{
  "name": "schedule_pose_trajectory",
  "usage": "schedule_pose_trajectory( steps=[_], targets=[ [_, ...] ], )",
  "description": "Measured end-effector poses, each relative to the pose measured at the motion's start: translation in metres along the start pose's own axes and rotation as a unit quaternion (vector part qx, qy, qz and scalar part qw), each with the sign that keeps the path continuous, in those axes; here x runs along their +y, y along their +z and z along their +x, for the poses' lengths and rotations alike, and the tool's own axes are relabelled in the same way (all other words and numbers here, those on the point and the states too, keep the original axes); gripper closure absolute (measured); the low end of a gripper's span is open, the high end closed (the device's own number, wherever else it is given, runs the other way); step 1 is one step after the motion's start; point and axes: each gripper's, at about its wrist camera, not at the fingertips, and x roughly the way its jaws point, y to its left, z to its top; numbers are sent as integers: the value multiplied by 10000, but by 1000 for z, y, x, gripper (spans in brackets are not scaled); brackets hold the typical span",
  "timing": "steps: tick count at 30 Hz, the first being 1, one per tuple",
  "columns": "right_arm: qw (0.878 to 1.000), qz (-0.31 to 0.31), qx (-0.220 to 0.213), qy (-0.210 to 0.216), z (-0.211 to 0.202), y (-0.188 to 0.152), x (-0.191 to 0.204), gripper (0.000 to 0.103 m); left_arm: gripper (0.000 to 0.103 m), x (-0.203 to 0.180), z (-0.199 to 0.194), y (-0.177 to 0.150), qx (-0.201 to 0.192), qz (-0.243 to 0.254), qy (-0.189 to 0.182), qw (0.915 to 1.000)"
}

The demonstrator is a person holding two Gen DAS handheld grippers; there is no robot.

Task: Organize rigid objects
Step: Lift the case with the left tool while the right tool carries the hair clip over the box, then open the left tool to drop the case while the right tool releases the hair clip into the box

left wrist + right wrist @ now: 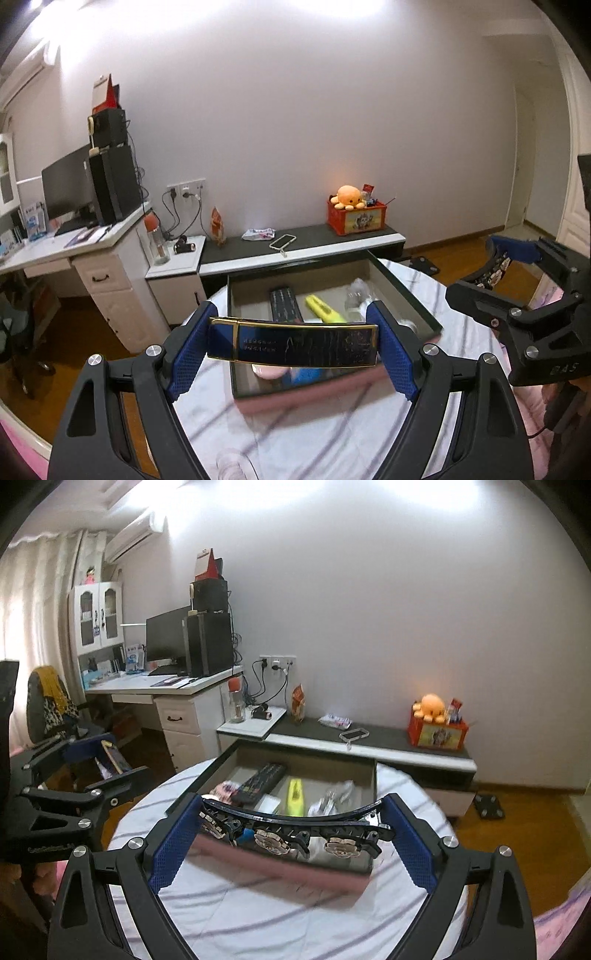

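Tongs both loaded: left tongs point(293, 345) clamp dark gold-edged case point(295, 343) endwise, right tongs point(291, 827) pinch curved flowered hair clip point(291, 829) by its tips, both held above open box point(406, 291) on worktop, prob. for dropping in w/ remote point(260, 781).

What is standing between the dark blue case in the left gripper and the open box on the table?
Nothing visible. The dark blue case, held between the left gripper's fingers, hangs in free air above the near part of the open box, whose top is uncovered.
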Motion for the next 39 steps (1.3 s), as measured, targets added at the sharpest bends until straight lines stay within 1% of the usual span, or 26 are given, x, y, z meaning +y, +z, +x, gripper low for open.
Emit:
schedule_pose_trajectory(
  steps=[4,7,11,14,16,18,22,25,27,28,30,31,32,34,36,39],
  targets=[
    [9999,-129,-6,24,19,19,-5,6,19,7,34,19,126,45,-181,9997],
    [9997,-215,109,2,47,32,-12,6,19,15,66,27,334,27,-355,9988],
    [9986,-389,366,-49,91,44,-20,6,19,27,110,33,641,-2,-297,9975],
    [9972,-518,536,-48,120,50,-24,6,19,32,144,37,872,-22,-488,9950],
    [9961,-494,737,16,146,54,-30,6,19,37,167,37,1051,-95,-578,9927],
    [9950,-456,887,6,168,55,-35,6,19,41,190,33,1265,-124,-543,9904],
    [9900,-291,1383,33,220,45,-49,6,19,44,226,22,1623,-135,-528,9852],
    [9858,-216,1664,53,245,36,-55,6,19,44,249,10,1863,-101,-333,9819],
    [9825,-246,1847,30,261,30,-56,6,19,44,259,5,1987,-67,-225,9798],
    [9812,-249,1912,35,266,27,-56,6,19,44,266,2,2146,-33,-123,9766],
    [9792,-297,2006,-25,276,25,-57,6,19,46,274,1,2328,-92,-173,9723],
    [9780,-334,2058,-63,281,24,-55,6,19,47,276,1,2373,-149,-284,9709],
    [9769,-352,2106,-100,284,23,-55,6,19,48,277,2,2370,-167,-312,9709],
    [9749,-361,2195,-93,293,21,-55,6,19,47,277,6,2226,-18,-166,9748],
    [9736,-401,2244,-137,297,20,-53,6,19,51,281,7,2272,-14,-116,9738],
    [9722,-423,2293,-195,302,20,-52,6,19,53,285,7,2350,-47,-197,9718]
  ],
)
